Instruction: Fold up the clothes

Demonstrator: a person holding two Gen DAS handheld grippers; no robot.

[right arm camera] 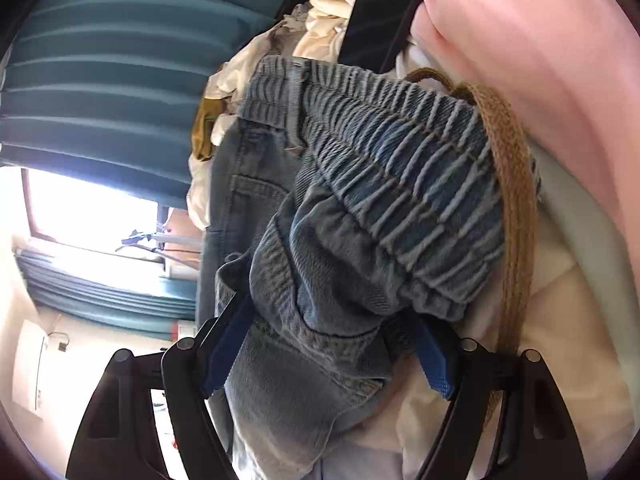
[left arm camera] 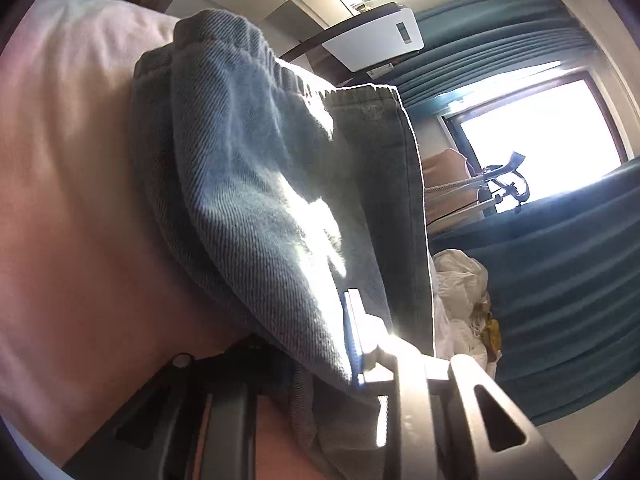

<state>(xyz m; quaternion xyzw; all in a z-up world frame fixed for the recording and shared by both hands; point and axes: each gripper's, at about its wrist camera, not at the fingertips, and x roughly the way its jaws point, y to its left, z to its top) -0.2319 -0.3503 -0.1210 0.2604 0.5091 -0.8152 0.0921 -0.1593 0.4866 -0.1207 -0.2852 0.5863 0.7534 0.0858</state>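
I have the denim trousers (right arm camera: 360,216) lifted off the surface, pinched by both tools. My right gripper (right arm camera: 332,356) is clamped on a bunch of fabric just below the elastic waistband (right arm camera: 404,184), its blue pads pressing in from 7 and 5 o'clock in the right wrist view. My left gripper (left arm camera: 360,344) bites an edge of the same denim (left arm camera: 256,184); one blue pad shows at 6 o'clock, the other is hidden behind the cloth.

The denim looks thick and soft, fairly heavy for clothing, not slippery, and it sags where I do not hold it. I judge the waistband and hem seams the best places to hold, since the gathered elastic gives bulk to bite on. A tan drawcord (right arm camera: 516,208) dangles loose at 3 o'clock and could snag.

In the right view the waistband runs from 11 towards 4 o'clock, and the legs fall away towards 6. In the left view the long axis runs roughly 11 to 5 o'clock, against a pink garment (left arm camera: 80,184). A heap of pale clothes (left arm camera: 464,292) sits beyond.
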